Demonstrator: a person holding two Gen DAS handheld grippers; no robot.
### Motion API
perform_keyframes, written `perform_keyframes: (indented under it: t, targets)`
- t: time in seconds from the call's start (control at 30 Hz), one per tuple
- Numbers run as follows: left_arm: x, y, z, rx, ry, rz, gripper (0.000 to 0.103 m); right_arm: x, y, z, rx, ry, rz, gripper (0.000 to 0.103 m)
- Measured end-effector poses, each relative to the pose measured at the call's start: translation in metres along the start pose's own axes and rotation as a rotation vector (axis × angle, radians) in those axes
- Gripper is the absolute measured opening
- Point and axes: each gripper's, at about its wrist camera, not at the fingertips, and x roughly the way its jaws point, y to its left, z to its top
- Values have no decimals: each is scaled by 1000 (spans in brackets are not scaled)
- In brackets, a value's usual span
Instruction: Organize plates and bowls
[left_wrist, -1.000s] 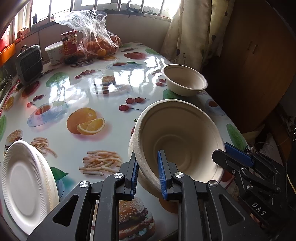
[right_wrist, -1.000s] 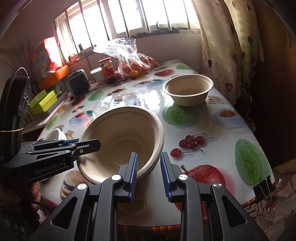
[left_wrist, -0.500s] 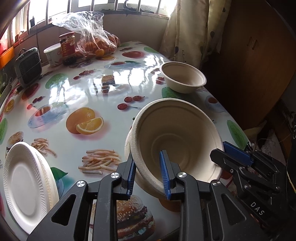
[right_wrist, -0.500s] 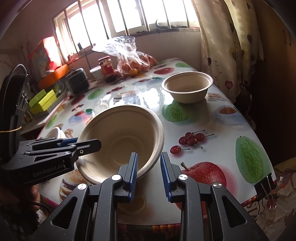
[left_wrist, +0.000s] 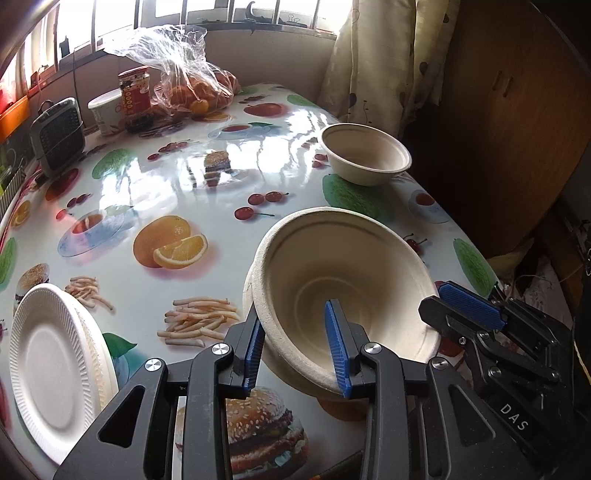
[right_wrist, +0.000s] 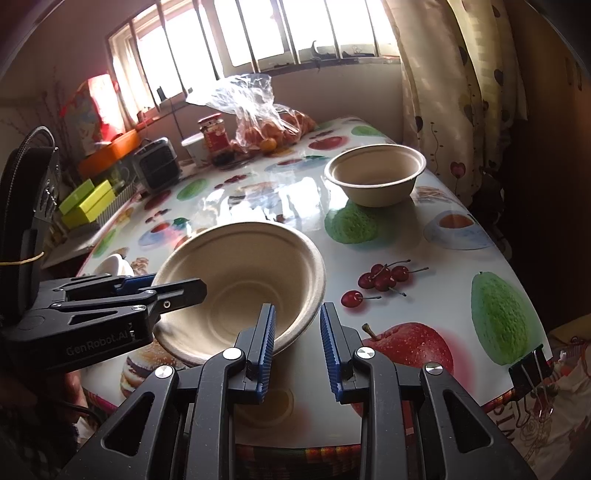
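A large beige paper bowl (left_wrist: 347, 280) is tilted at the table's near edge; it also shows in the right wrist view (right_wrist: 240, 284). My left gripper (left_wrist: 295, 347) straddles its near rim, one finger outside and one inside, with a gap to the wall. My right gripper (right_wrist: 297, 345) is open beside the bowl's right rim, one finger just inside. A smaller beige bowl (left_wrist: 364, 153) stands upright at the far right, also seen in the right wrist view (right_wrist: 376, 173). White paper plates (left_wrist: 55, 365) are stacked at the near left.
The fruit-print table (left_wrist: 166, 173) holds a bag of oranges (left_wrist: 195, 85), a red jar (left_wrist: 135, 98), a white cup (left_wrist: 105, 112) and a small heater (left_wrist: 61, 136) at the back. A curtain (left_wrist: 376, 62) and wooden cabinet (left_wrist: 517, 122) stand to the right.
My left gripper's fingers have spread wider apart around the big bowl's rim, and the bowl has tipped a little. The right gripper has barely moved.
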Motion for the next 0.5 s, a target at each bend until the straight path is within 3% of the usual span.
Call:
perform_keyframes:
  t: [0.43, 0.5]
  targets:
    - [0, 1, 0, 0, -1, -4, 35, -2, 0, 0, 0, -2, -4, 25]
    - [0, 1, 0, -2, -3, -4, 42, -2, 0, 0, 2, -3, -5, 25]
